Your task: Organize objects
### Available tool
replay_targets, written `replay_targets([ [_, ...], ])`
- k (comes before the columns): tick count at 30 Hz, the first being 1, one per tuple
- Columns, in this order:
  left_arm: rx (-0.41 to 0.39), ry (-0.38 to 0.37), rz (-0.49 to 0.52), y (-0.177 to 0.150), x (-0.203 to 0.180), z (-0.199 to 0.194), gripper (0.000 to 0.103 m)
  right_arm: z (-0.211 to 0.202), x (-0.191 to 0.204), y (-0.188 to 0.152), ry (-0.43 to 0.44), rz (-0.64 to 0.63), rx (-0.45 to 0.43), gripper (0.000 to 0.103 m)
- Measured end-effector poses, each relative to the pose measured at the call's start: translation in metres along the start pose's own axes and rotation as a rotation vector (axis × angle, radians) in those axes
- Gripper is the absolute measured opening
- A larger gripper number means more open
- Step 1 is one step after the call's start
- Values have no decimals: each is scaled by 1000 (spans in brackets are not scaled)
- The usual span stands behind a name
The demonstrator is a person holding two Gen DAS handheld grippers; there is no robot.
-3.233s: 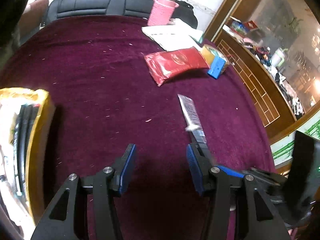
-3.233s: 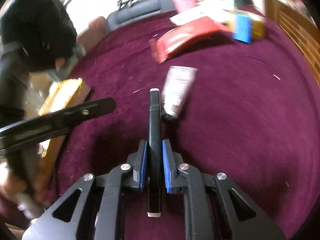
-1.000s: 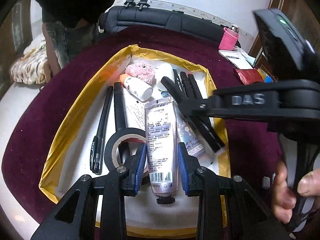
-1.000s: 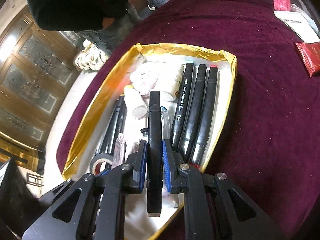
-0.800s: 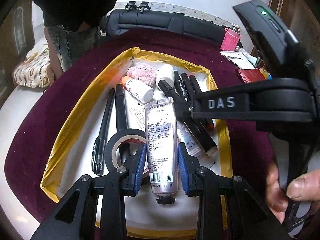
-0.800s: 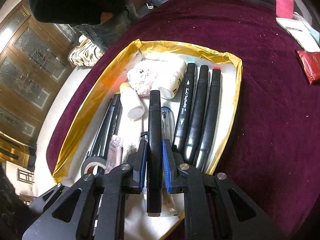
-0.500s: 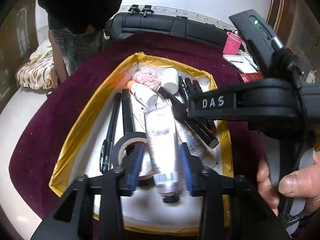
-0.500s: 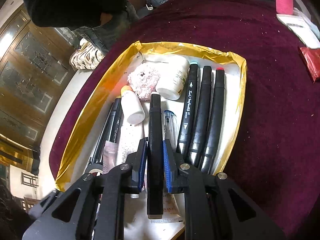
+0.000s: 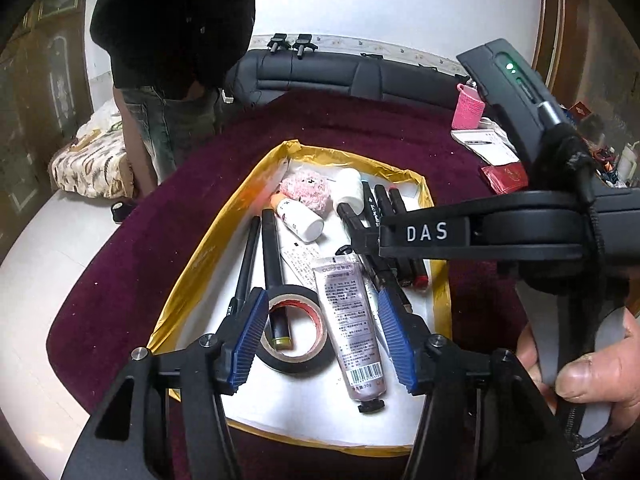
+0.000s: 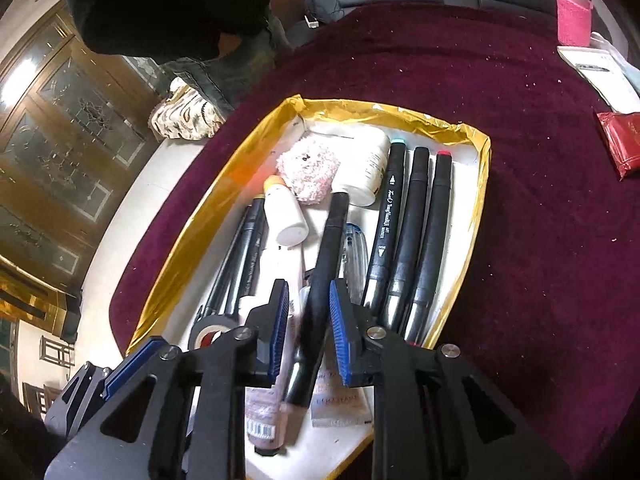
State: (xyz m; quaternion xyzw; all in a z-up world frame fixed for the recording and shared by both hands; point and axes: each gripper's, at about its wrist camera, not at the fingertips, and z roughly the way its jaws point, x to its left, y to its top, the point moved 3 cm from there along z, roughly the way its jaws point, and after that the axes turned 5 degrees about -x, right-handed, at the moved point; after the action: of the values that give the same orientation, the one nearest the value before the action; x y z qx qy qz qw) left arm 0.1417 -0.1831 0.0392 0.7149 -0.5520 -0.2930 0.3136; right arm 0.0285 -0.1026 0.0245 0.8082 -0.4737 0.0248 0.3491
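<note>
Left wrist view: left gripper [image 9: 324, 336] gapes, cream tube [image 9: 351, 323] lying free in the gold-rimmed tray [image 9: 192, 268]. Right gripper [image 10: 308, 320] stands parted, black marker [image 10: 320, 288] loose between; both look dropped off, so retreat next.

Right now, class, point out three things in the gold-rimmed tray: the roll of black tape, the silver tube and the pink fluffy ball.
black tape [image 9: 298, 362], left wrist view, near rim.
silver tube [image 9: 352, 320], left wrist view, printed body.
pink fluffy ball [image 10: 310, 170], right wrist view, centre of fluff.

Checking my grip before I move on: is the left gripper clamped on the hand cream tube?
No: the left gripper is open, and the hand cream tube lies in the gold tray between its spread jaws, clear of both.
</note>
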Motion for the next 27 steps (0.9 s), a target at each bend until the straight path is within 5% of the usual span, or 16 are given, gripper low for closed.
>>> replay_targets([
  [7, -23, 15, 21, 2, -9, -12, 52, -9, 2, -4, 32, 7, -2, 19],
  [10, -65, 39, -6, 5, -6, -21, 60, -17, 2, -6, 40, 6, -15, 19],
  [12, -104, 63, -15, 9, -5, -30, 62, -26, 1, -7, 55, 8, -45, 27],
  [13, -125, 79, -15, 12, -5, -34, 66, -33, 0, -7, 55, 11, -69, 32],
  [14, -152, 106, -17, 15, -4, -38, 86, -43, -1, -8, 37, 3, -100, 32],
  [16, -213, 158, -15, 22, -2, -48, 102, -57, -3, -8, 16, -8, -160, 32],
  [20, -245, 218, -5, 20, 2, -53, 102, -80, -8, -15, -49, -41, -233, 33],
  [27, -162, 187, -76, 9, 12, -46, 102, -79, -15, -34, -196, -102, -242, 35],
])
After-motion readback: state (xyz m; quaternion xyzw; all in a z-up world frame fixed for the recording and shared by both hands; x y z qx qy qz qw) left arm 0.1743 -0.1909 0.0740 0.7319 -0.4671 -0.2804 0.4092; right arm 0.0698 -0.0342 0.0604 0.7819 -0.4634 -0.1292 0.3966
